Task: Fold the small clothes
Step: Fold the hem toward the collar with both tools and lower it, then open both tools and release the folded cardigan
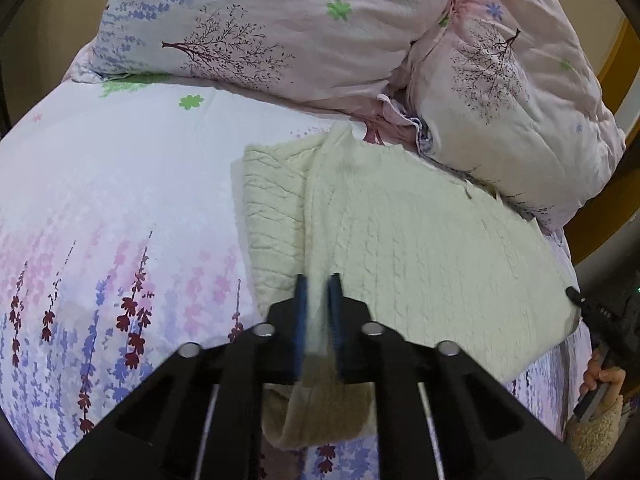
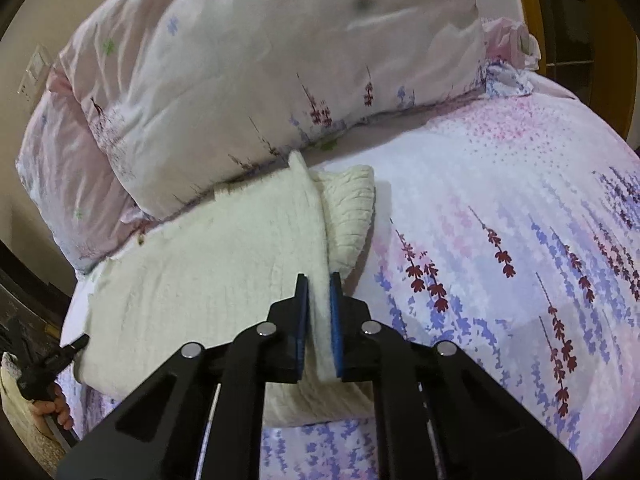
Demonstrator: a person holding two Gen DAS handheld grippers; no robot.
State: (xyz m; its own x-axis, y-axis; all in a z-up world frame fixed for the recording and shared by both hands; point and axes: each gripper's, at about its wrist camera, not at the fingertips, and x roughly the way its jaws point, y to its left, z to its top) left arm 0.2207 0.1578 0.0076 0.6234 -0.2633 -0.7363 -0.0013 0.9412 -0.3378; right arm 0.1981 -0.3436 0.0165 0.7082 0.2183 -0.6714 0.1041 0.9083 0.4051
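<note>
A bed (image 1: 112,184) with a sheet printed in pink, violet and dark red flower stalks is filling both wrist views, and a bulky pale pink quilt (image 1: 304,28), printed with bare trees and small green flowers, is lying heaped along its far side.

A cream cable-knit garment (image 1: 424,240), apparently a small sweater, is lying on the sheet with its far edge close against the quilt. One side part is already lying doubled over the body, so the piece is showing as a rough rectangle with a second knit layer peeking out beside it.

The left gripper (image 1: 318,300) is pinching the near edge of the knit between its blue-padded fingers (image 1: 301,312), which are standing narrow with cream fabric filling the gap. The right gripper (image 2: 319,300) is doing the same at the other near corner, its fingers closed down on a fold of the same knit. In the left view, a hand (image 1: 604,378) in a fleecy cream sleeve is showing at the lower right, wrapped around the other tool's handle.

Both grips are sitting on one edge, probably so that the edge can be lifted evenly and carried towards the quilt side, halving the garment without skewing it. The folding looks partly done, with this cross fold not yet made.
</note>
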